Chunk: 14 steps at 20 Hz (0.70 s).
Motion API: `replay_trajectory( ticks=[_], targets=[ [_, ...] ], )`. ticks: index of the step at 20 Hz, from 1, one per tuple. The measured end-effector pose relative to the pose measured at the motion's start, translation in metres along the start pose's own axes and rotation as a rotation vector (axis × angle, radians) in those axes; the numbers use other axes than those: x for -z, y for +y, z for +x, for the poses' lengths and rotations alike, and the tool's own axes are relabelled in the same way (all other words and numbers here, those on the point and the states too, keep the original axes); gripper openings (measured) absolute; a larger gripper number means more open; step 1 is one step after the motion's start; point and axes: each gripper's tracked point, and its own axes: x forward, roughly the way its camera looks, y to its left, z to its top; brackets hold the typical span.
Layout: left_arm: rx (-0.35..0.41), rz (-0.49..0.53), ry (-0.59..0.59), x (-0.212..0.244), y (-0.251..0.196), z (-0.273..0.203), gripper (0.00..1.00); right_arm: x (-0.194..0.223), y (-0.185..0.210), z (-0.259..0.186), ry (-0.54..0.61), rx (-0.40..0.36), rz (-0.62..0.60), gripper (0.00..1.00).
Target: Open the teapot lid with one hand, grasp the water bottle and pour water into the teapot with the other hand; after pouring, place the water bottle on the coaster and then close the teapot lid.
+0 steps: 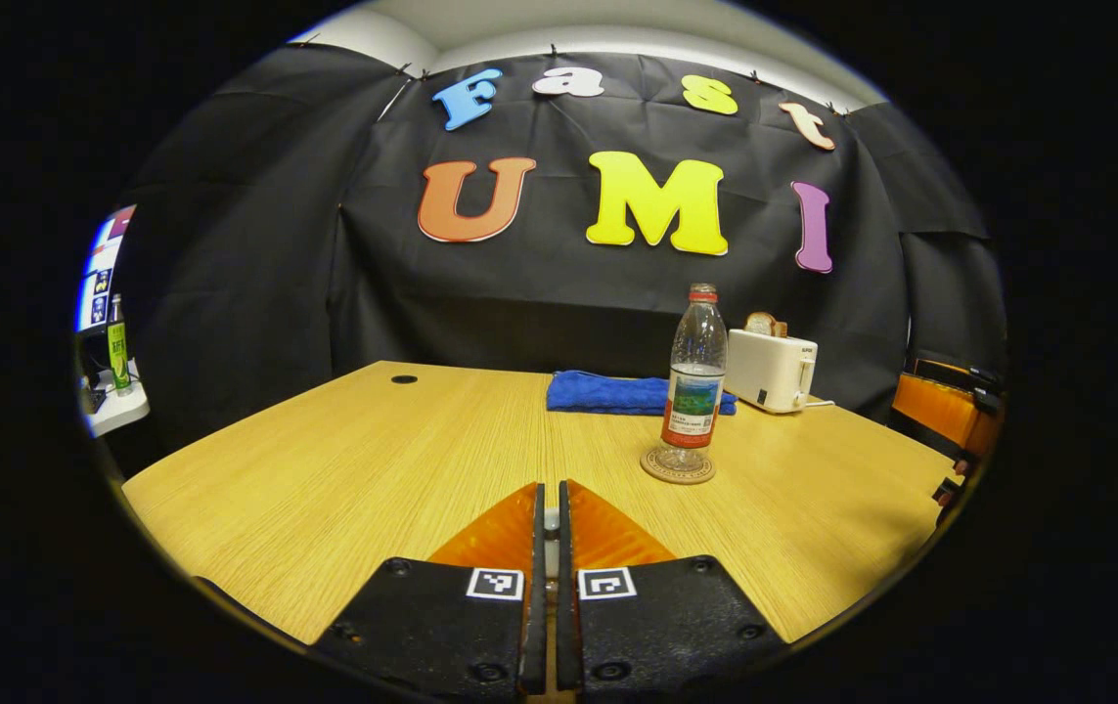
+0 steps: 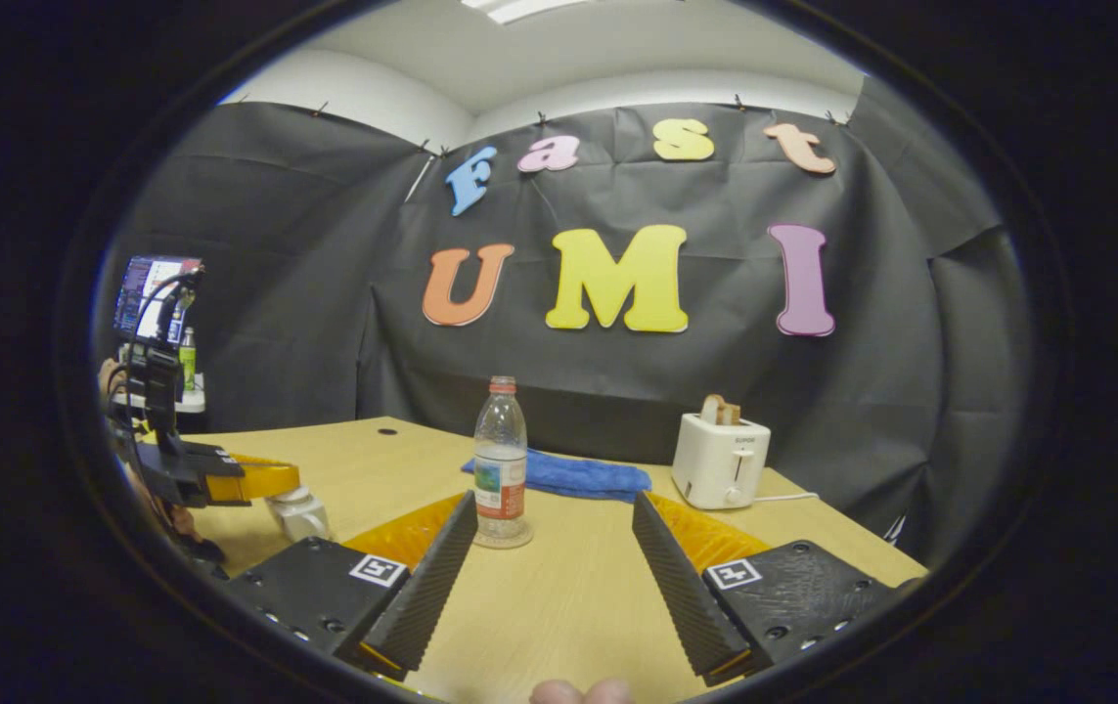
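Observation:
A clear water bottle (image 1: pixel 695 381) with a red cap stands upright on a round coaster (image 1: pixel 678 469) right of the table's middle. My left gripper (image 1: pixel 549 487) is shut, and a thin white sliver shows between its fingers. In the right gripper view this left gripper (image 2: pixel 275 481) hovers right over the white teapot (image 2: pixel 302 515) at the table's left edge, fingers at the pot's top where the lid sits. My right gripper (image 2: pixel 554 499) is open and holds nothing, a short way back from the bottle (image 2: pixel 501 460) and its coaster (image 2: pixel 505 540).
A white toaster (image 1: pixel 769 370) with bread in it stands at the back right, its cord trailing along the table. A folded blue cloth (image 1: pixel 603 391) lies behind the bottle. A side shelf with a green bottle (image 1: pixel 117 347) is off the table's left.

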Motion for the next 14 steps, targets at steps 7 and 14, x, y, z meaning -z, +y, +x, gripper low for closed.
replay_trajectory(
  ticks=[7, 14],
  targets=[
    [-0.095, 0.031, -0.152, -0.069, -0.013, -0.026, 0.98, -0.013, -0.028, -0.01, -0.016, 0.084, 0.049, 0.95],
    [-0.039, 0.067, -0.284, -0.137, -0.085, -0.065, 0.97, -0.048, -0.056, -0.033, -0.079, 0.197, 0.08, 0.95]
  ],
)
